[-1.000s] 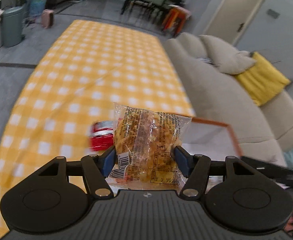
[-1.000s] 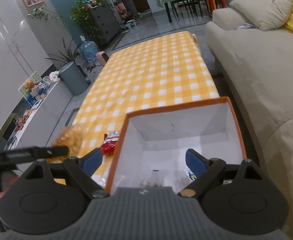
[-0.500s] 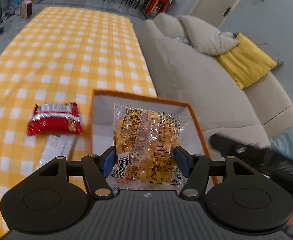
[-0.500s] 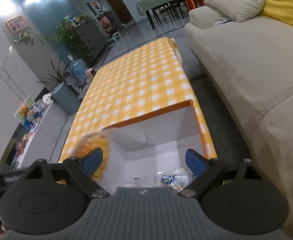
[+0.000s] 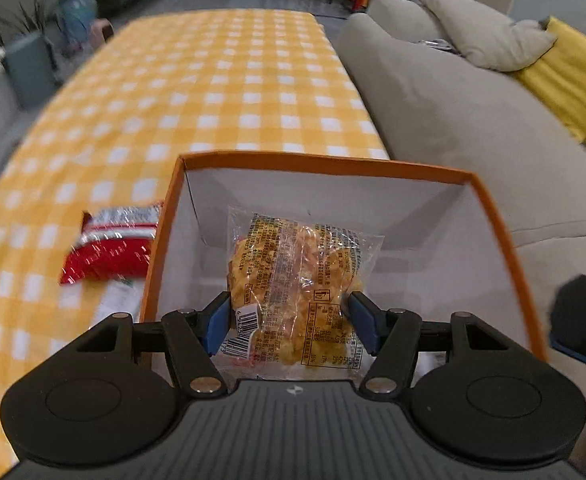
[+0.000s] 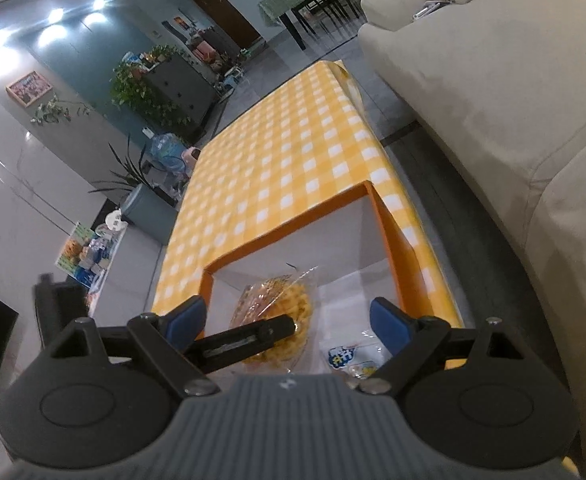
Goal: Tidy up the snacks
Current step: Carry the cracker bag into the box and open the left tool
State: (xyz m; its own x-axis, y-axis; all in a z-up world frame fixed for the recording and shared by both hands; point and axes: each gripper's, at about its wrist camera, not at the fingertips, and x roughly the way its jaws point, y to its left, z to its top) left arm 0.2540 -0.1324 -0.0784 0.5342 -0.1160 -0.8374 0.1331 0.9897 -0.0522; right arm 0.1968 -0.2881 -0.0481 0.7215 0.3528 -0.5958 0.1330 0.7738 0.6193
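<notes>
Between the left gripper's (image 5: 289, 322) blue jaws, a clear packet of yellow snacks (image 5: 299, 280) sits clamped at its lower edge, barcode against the left pad, the jaws part-way apart on its width. A second ago that packet hung over the yellow checked worktop (image 5: 221, 80), with the orange-rimmed box (image 5: 325, 162) off to the right of the jaws; now the whole packet hangs over the box's white interior, inside its rim. Judging by that shift, the carry is nearly done, and what appears to remain is the lowering and release into the box.

Just left of the left jaws, outside the box wall, a red snack packet (image 5: 109, 252) lies on the worktop, with a pale wrapper (image 5: 115, 302) nearer still, both apparently waiting to be sorted.

Seen from the right gripper (image 6: 289, 324), whose jaws stand wide apart and hold nothing, the left tool's black finger crosses between them with the yellow packet at its tip, above the box floor. A blue-and-white packet (image 6: 349, 360) already lies in the box, beside the right jaw. That view has also rolled and drawn closer to the box over the past second, so the box now tilts across the frame.

Beyond both sets of jaws the checked worktop runs on bare, and a grey sofa (image 5: 473, 128) with a yellow cushion (image 5: 569, 80) lies off to the right.
</notes>
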